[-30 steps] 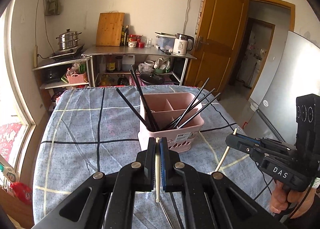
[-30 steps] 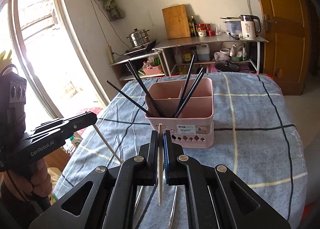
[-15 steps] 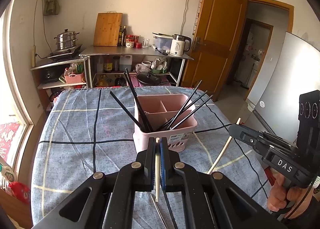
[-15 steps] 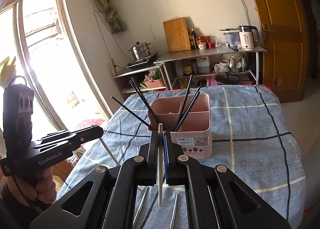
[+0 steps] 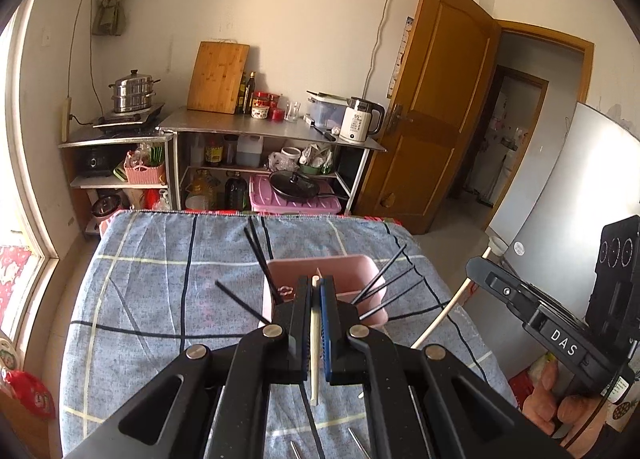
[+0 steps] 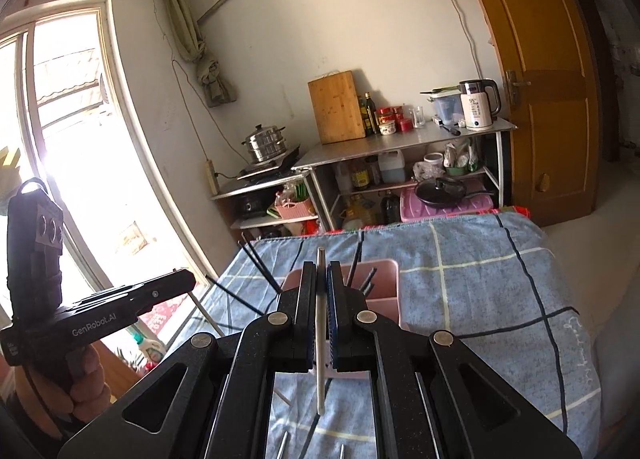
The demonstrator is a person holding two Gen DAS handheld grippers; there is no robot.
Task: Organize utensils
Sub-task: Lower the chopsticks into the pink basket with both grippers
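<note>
Both grippers clamped on a pale chopstick each, up over the pink utensil caddy

Left gripper has its jaws pinched tight on a light chopstick, and the right gripper is squeezing another pale chopstick the same way. The divided pink caddy sits on the blue checked tablecloth with black chopsticks fanning out of it. A couple of metal utensil tips lie on the cloth near the camera.
</note>
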